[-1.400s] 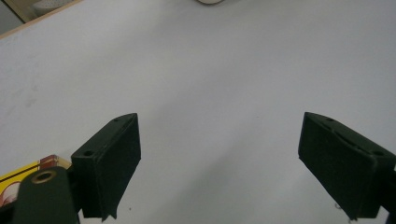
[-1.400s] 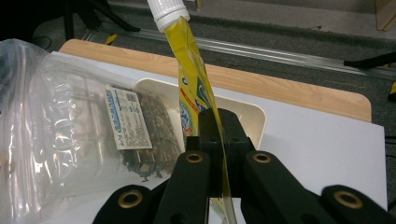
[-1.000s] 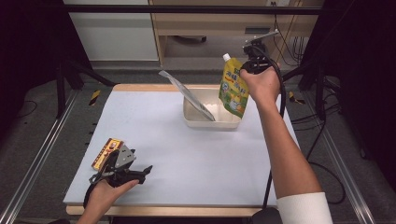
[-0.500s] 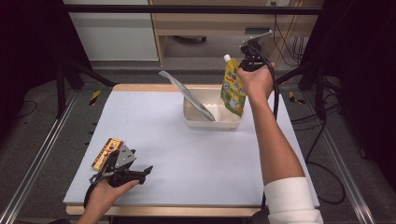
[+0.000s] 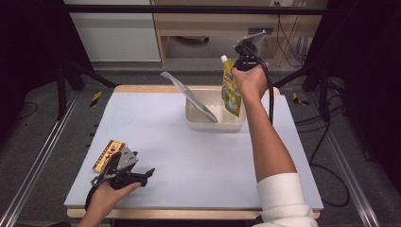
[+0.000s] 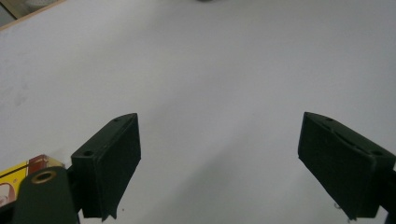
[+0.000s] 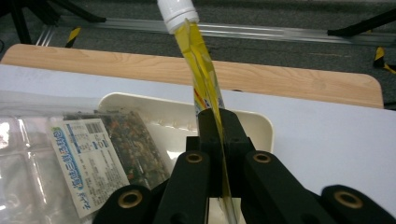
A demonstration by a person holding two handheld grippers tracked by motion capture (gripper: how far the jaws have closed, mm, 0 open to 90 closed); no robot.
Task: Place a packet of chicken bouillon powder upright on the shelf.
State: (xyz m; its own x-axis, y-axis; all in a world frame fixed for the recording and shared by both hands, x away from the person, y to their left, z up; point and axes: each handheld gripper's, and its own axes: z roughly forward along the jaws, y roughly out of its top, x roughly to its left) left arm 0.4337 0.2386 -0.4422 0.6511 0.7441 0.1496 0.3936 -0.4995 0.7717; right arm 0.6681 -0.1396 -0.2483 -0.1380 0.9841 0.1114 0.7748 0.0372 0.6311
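A yellow-green spouted drink pouch (image 5: 231,90) with a white cap hangs upright over the right end of the cream tray (image 5: 215,124). My right gripper (image 5: 245,64) is shut on its edge; in the right gripper view the jaws pinch the thin yellow pouch (image 7: 201,70) just above the tray (image 7: 254,122). A clear packet with a printed label (image 5: 189,97) leans in the tray's left part, also seen as the packet (image 7: 88,154). My left gripper (image 5: 142,176) rests open on the table near the front left, beside a small yellow-brown packet (image 5: 108,154); nothing lies between its fingertips (image 6: 112,161).
The white table mat (image 5: 189,156) spreads between the two hands. A wooden table edge (image 7: 289,79) runs behind the tray. Metal rails (image 5: 38,156) flank the table, and a black cable (image 5: 272,101) trails along the right forearm.
The right hand has carried the pouch slightly left and down, closer over the tray. The left hand has stayed put.
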